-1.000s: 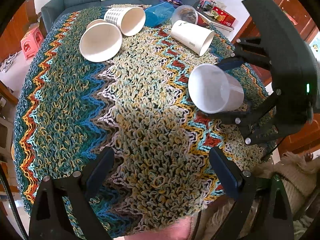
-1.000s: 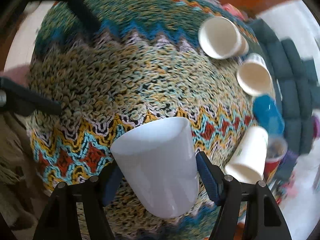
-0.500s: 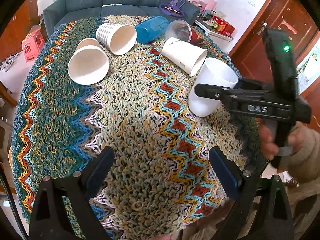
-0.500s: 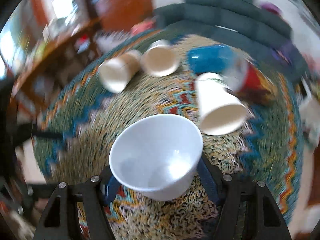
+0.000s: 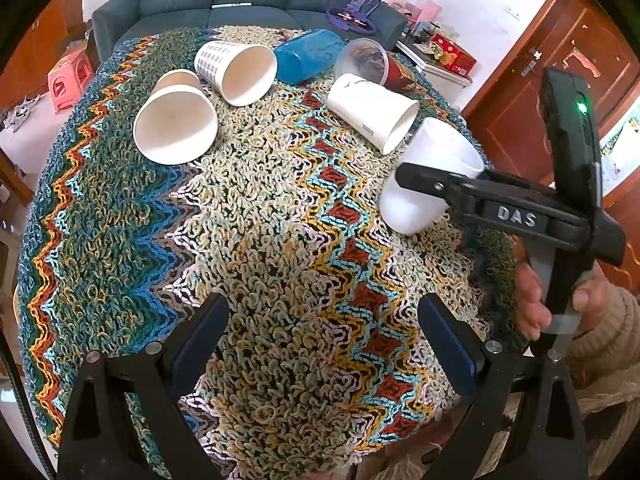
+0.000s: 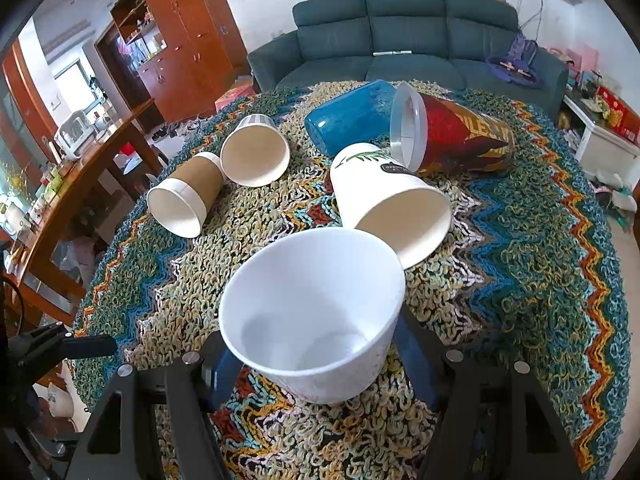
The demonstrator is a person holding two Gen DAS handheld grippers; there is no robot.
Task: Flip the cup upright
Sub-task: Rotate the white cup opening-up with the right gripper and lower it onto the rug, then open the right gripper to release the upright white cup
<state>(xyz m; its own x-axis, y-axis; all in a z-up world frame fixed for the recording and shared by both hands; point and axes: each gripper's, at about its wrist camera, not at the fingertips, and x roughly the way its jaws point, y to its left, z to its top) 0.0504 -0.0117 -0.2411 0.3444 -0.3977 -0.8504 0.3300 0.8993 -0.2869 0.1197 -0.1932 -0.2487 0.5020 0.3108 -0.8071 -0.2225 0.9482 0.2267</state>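
My right gripper [image 6: 316, 364] is shut on a plain white cup [image 6: 312, 312], held mouth up with a slight tilt, its base at or just above the woven cloth [image 6: 520, 280]. In the left wrist view the same cup [image 5: 424, 200] sits at the table's right edge with the right gripper [image 5: 436, 188] clamped across it. My left gripper [image 5: 324, 336] is open and empty over the near middle of the cloth [image 5: 280, 240].
Several cups lie on their sides at the far end: a brown-sleeved cup [image 6: 180, 200], a checked cup [image 6: 256, 156], a white leaf-print cup [image 6: 388, 200], a blue tumbler [image 6: 348, 116] and a red clear-lidded cup [image 6: 452, 136]. A sofa [image 6: 400, 40] stands behind the table.
The right gripper has turned the white cup from lying sideways to mouth up and lowered it towards the cloth at the right edge. The left gripper has stayed open and barely moved.
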